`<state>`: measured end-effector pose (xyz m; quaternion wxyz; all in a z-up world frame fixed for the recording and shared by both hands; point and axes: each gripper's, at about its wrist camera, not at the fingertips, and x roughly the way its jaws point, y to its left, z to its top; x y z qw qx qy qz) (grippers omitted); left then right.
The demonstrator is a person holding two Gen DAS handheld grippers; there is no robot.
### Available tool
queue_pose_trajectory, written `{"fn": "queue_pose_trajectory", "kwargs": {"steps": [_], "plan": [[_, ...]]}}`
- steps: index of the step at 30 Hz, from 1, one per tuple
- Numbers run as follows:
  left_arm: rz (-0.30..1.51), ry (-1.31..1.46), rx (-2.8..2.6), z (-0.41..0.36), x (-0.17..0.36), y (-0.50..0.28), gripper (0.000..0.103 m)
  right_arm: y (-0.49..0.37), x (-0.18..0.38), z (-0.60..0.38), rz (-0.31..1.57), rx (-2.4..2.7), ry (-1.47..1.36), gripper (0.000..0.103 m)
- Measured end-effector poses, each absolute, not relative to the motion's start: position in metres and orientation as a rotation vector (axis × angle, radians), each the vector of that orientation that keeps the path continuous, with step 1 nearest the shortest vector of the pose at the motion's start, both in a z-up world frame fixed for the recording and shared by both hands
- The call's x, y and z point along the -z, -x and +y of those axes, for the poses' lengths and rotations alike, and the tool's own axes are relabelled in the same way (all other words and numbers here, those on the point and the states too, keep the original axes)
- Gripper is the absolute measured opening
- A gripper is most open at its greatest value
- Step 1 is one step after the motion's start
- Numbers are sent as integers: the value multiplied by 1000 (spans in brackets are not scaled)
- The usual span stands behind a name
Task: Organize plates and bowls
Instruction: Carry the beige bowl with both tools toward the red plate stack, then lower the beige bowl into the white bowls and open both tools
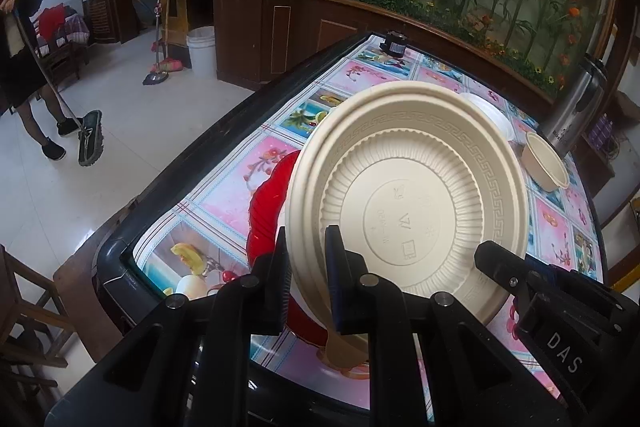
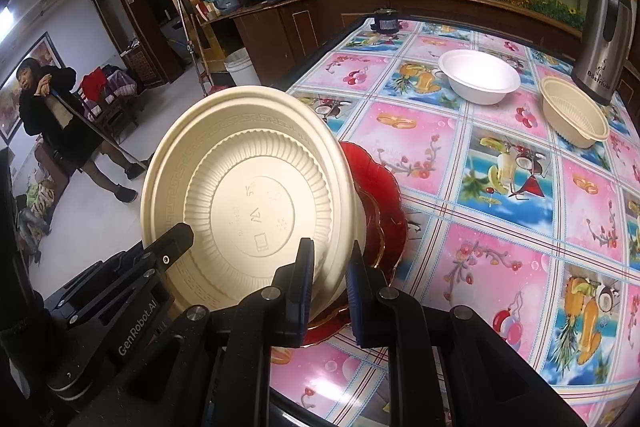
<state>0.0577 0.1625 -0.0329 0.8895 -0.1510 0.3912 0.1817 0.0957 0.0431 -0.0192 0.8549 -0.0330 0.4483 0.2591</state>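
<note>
— while the plate (image 1: 412, 195) is tilted above the red dish (image 1: 266, 211), how is it held?
— its rim is clamped by the left tool (image 1: 308, 279) and the right tool (image 2: 328, 279), both nearly closed on it.
— and the bowls?
— a white bowl (image 2: 478, 77) and a beige bowl (image 2: 574, 113) are set farther back on the desk (image 2: 500, 267).

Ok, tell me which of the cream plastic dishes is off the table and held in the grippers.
The wide cream plastic plate, tilted up with its underside facing the cameras, pinched at its rim by both grippers. The small cream ribbed bowl sits untouched beside the steel jug.
</note>
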Motion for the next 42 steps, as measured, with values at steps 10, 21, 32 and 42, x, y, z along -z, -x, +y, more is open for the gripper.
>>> {"fn": "queue_pose_trajectory", "kwargs": {"steps": [10,21,32,42], "plan": [[848,317,-370,164,40,-68,14,-105,26,44,971,-539,70,15],[899,335,-367,175,45,-80,14,-128,33,48,1066,-577,50,15],[936,346,-373,177,55,-85,15,-138,43,58,1115,-584,68,19],[917,327,-389,173,51,-80,15,-135,41,53,1106,-572,75,20]]}}
